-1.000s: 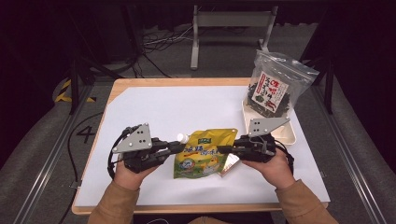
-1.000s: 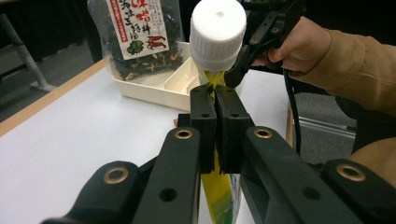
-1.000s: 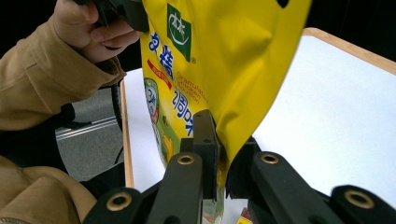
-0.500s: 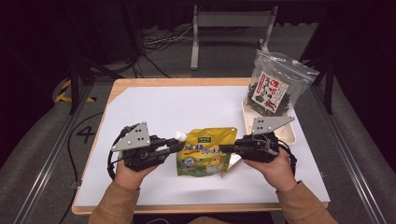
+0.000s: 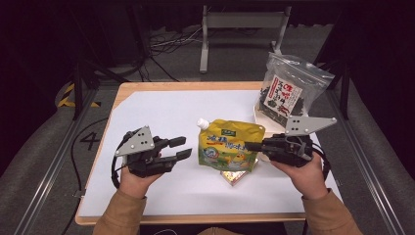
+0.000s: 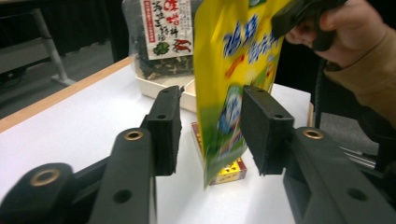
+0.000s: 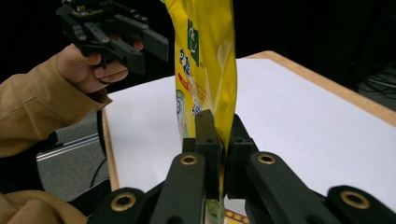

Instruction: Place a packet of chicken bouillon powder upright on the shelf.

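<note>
A yellow spouted pouch (image 5: 227,144) stands upright over the white mat, its white cap (image 5: 202,123) at the top left. My right gripper (image 5: 248,145) is shut on the pouch's right edge; in the right gripper view the jaws (image 7: 220,123) pinch the yellow film (image 7: 205,56). My left gripper (image 5: 186,147) is open just left of the pouch and apart from it. In the left gripper view the pouch (image 6: 233,70) hangs ahead of the open gripper (image 6: 210,93). A small red and yellow box (image 5: 235,177) lies flat beneath the pouch.
A clear bag of dark seaweed (image 5: 286,90) leans in a white tray (image 5: 258,116) at the back right. The wooden table edge (image 5: 186,86) frames the white mat (image 5: 161,112). A metal stand (image 5: 244,22) stands on the floor beyond.
My left gripper has let go near the pouch's cap, opened and drawn back to the left. The right gripper has raised the pouch more upright.
</note>
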